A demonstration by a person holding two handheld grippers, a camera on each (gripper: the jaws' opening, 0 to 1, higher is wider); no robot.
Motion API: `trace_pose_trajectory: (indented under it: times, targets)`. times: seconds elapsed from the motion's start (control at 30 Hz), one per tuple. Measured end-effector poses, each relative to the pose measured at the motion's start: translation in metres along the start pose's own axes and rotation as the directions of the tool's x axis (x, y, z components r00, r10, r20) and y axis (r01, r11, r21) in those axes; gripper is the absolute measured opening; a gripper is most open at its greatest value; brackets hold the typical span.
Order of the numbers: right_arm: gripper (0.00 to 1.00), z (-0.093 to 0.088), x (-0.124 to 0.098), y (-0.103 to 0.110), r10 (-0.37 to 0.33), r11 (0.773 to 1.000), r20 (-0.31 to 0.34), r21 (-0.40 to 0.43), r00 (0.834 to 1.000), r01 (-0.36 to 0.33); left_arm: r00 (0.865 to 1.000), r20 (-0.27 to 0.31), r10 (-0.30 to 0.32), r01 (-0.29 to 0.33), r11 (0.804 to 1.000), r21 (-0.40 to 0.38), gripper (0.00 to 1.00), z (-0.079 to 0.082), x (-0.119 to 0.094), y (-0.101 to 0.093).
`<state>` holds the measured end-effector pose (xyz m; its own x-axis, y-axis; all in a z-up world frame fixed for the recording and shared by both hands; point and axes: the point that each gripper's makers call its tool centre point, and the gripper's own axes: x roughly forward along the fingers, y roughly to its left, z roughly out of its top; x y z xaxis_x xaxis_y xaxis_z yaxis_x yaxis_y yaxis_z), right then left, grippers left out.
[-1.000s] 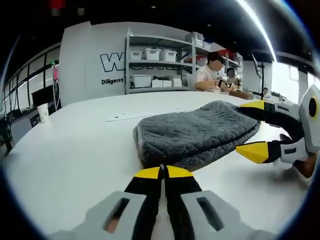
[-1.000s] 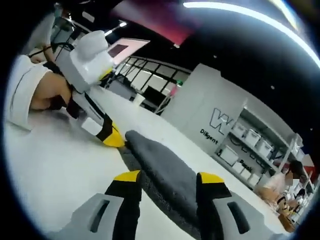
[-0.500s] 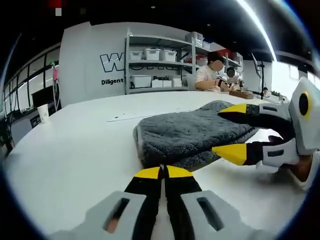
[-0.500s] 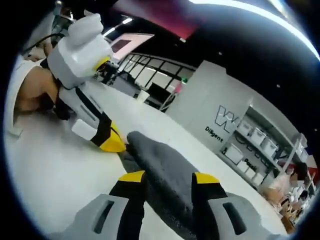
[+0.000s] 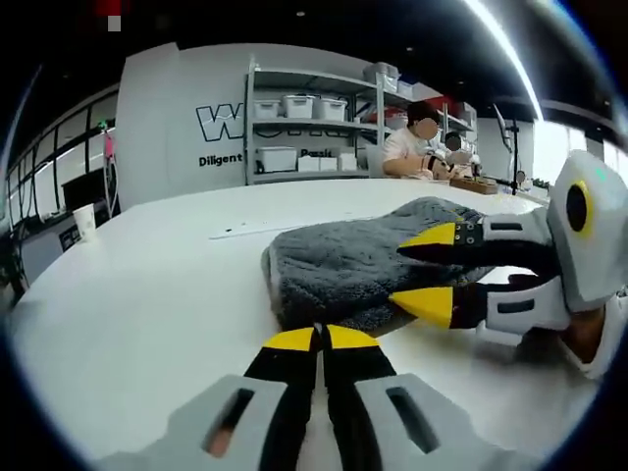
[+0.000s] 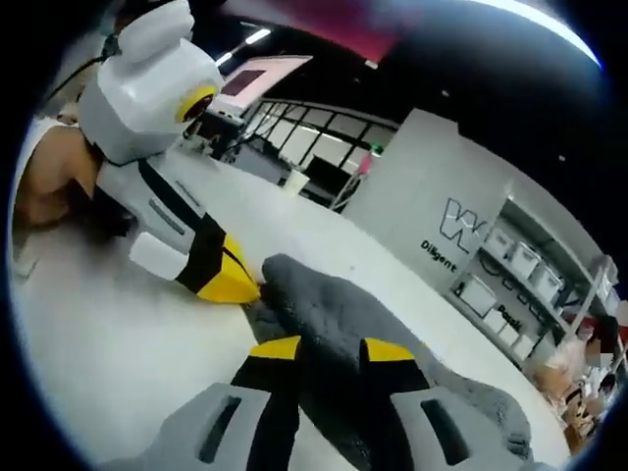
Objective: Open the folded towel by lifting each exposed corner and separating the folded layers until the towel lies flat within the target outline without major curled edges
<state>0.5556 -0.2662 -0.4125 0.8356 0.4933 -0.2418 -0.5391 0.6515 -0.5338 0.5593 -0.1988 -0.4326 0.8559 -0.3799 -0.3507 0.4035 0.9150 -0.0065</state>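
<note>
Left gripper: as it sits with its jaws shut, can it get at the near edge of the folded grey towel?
Probably yes. The left gripper rests at the towel's near edge with bare table around; the right gripper straddles the far side, leaving this edge free. It must open first.

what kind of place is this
Probably a workshop or lab-style workspace: metal shelving stacked with storage bins, a lettered wall, and people working at a far bench.
</note>
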Motion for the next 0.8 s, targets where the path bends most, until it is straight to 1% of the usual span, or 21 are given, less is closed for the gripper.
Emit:
trace_pose_trajectory:
  times: [0.07,0.17,0.27,0.43,0.47,0.57,0.6,0.73,0.8]
  targets:
    - [0.04,0.0,0.002,0.0,-0.001,1.0,0.001,-0.011,1.0,0.001,1.0,0.0,0.0,0.0,1.0,0.0,0.02,0.0,0.0,0.0]
    - [0.01,-0.001,0.003,0.003,0.016,1.0,-0.001,-0.006,1.0,-0.016,1.0,0.0,0.0,0.0,1.0,0.001,0.02,0.0,0.0,0.0]
    - [0.0,-0.001,0.003,0.006,0.031,1.0,0.002,-0.003,1.0,-0.031,1.0,0.0,0.0,0.0,1.0,0.001,0.02,0.0,0.0,0.0]
    - [0.0,-0.005,0.004,0.007,0.044,0.999,-0.011,0.0,0.999,-0.044,1.0,-0.001,-0.001,0.001,1.0,-0.001,0.02,0.0,0.0,0.0]
    - [0.0,-0.005,0.004,0.005,0.043,0.999,-0.003,0.004,0.999,-0.043,1.0,-0.001,0.0,0.0,1.0,-0.001,0.02,0.0,0.0,0.0]
    - [0.0,-0.004,0.003,0.005,0.042,0.999,0.0,-0.014,0.999,-0.042,1.0,-0.001,0.0,0.0,1.0,0.001,0.02,0.0,0.0,0.0]
    - [0.0,0.0,0.001,0.0,0.009,1.0,0.022,-0.028,1.0,-0.009,1.0,-0.001,0.0,0.0,1.0,0.001,0.02,0.0,0.0,0.0]
    - [0.0,0.006,-0.004,-0.009,-0.046,0.997,0.048,-0.053,0.998,0.048,1.0,-0.001,0.001,-0.001,1.0,0.005,0.02,0.0,0.0,0.0]
    - [0.0,0.007,-0.006,-0.014,-0.074,0.994,0.046,-0.081,0.996,0.078,1.0,0.0,0.0,0.0,1.0,0.005,0.02,0.0,0.0,0.0]
